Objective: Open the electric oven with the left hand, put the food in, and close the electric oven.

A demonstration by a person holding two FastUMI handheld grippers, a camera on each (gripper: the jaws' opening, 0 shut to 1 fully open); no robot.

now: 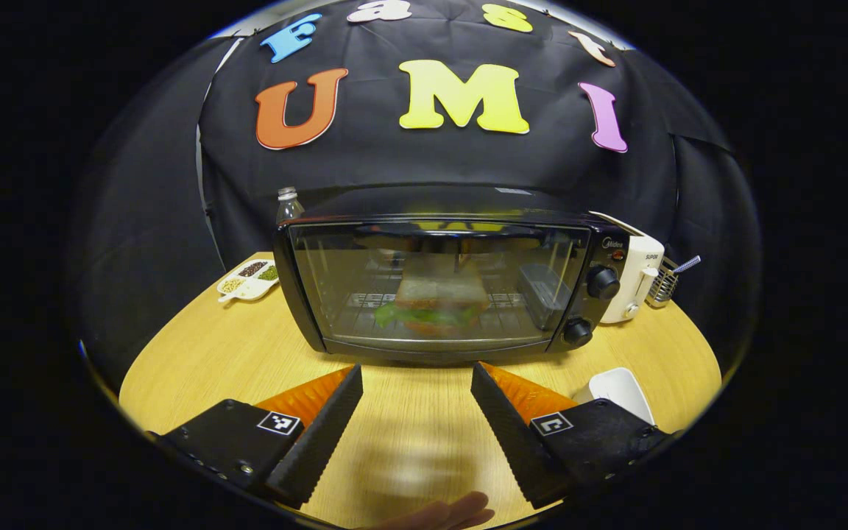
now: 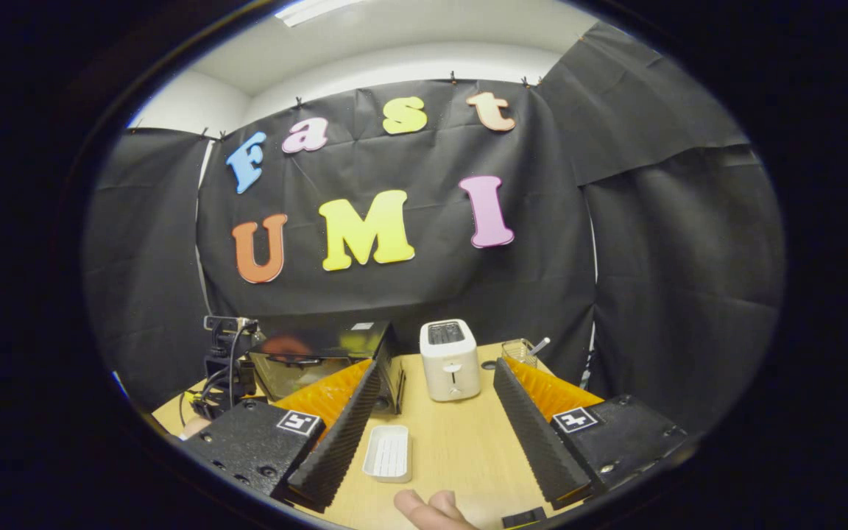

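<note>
The black electric oven (image 1: pixel 439 283) stands on the wooden table (image 1: pixel 409 434) with its glass door closed. Through the glass I see a sandwich (image 1: pixel 435 302) with green lettuce resting on the rack. My left gripper (image 1: pixel 417 401) hovers open just in front of the oven door, nothing between its fingers. In the right gripper view the oven (image 2: pixel 328 361) is at the left, partly hidden behind a finger. My right gripper (image 2: pixel 431 427) is open and empty above the table, farther back and to the oven's right. The other gripper (image 2: pixel 221 368) shows at the oven's front.
A white toaster (image 2: pixel 451 359) stands right of the oven, a wire basket with a utensil (image 2: pixel 523 350) behind it. An empty white tray (image 2: pixel 389 453) lies on the table. A divided snack dish (image 1: pixel 249 280) and a bottle (image 1: pixel 288 206) sit left of the oven. A fingertip (image 2: pixel 431 509) shows below.
</note>
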